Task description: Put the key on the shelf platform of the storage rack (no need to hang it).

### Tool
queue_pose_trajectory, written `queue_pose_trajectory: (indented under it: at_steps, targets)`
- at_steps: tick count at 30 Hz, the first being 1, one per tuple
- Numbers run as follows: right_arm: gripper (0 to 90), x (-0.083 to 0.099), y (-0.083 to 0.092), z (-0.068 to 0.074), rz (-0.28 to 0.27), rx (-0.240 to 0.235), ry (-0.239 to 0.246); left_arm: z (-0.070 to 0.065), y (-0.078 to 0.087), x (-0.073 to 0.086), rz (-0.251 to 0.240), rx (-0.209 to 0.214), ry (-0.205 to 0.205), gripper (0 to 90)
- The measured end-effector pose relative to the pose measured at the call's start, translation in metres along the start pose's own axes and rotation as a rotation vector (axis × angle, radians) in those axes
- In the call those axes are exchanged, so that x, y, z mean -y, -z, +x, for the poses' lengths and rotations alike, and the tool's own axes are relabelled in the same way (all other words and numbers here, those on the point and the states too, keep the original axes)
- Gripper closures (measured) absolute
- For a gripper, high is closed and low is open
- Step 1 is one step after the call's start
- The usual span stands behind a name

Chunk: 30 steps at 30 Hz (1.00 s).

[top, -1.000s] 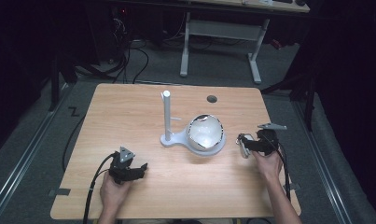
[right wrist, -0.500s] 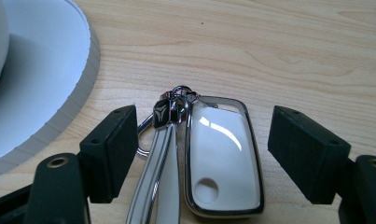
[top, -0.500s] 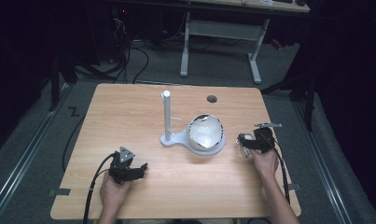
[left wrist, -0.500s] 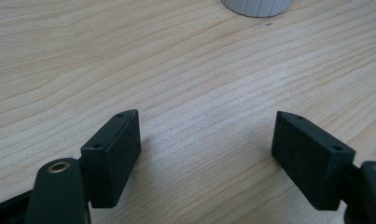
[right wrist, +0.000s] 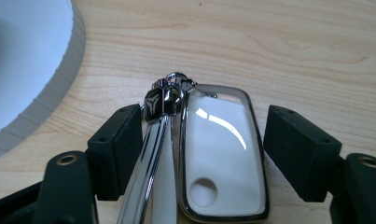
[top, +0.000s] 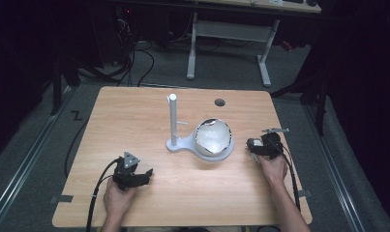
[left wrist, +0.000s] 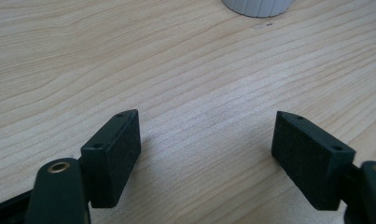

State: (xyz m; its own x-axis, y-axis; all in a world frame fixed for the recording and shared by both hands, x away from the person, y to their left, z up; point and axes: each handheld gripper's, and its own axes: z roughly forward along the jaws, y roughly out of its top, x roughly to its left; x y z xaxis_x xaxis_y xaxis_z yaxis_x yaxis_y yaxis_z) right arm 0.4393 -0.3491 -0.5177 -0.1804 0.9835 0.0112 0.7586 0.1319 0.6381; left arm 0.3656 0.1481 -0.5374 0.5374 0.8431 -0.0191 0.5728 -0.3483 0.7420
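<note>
High view: we see the right gripper [top: 254, 145] low on the pale wooden table [top: 134, 111], just right of the white round-based post stand [top: 202, 140]; the left gripper [top: 145, 174] rests idle near the front edge. Left gripper view: its jaws stand wide apart over bare wood. Right gripper view: we find the white, chrome-rimmed key fob [right wrist: 218, 163] between jaws that have just been closing, one pad touching its chrome strap, the other short. We judge the pickup only begun; the fob's near end is cut off.

The high view looks forward and down on the whole table [top: 134, 116]; both gripper views skim it closely, sharing the white stand [top: 202, 145] nearby.
</note>
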Motion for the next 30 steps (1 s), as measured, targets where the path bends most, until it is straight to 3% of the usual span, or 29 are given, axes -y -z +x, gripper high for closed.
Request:
queue_pose_trajectory:
  at_steps: [15,30]
  targets:
    - [37.6,0.0005,0.0003,-0.0015,0.010,-0.017,0.010,0.0000,0.0000,0.0000,0.000,0.000,-0.001,24.3]
    - [44.0,0.0012,0.0027,-0.0029,0.009,-0.067,-0.001,0.0000,0.0000,0.0000,0.000,0.000,-0.001,24.3]
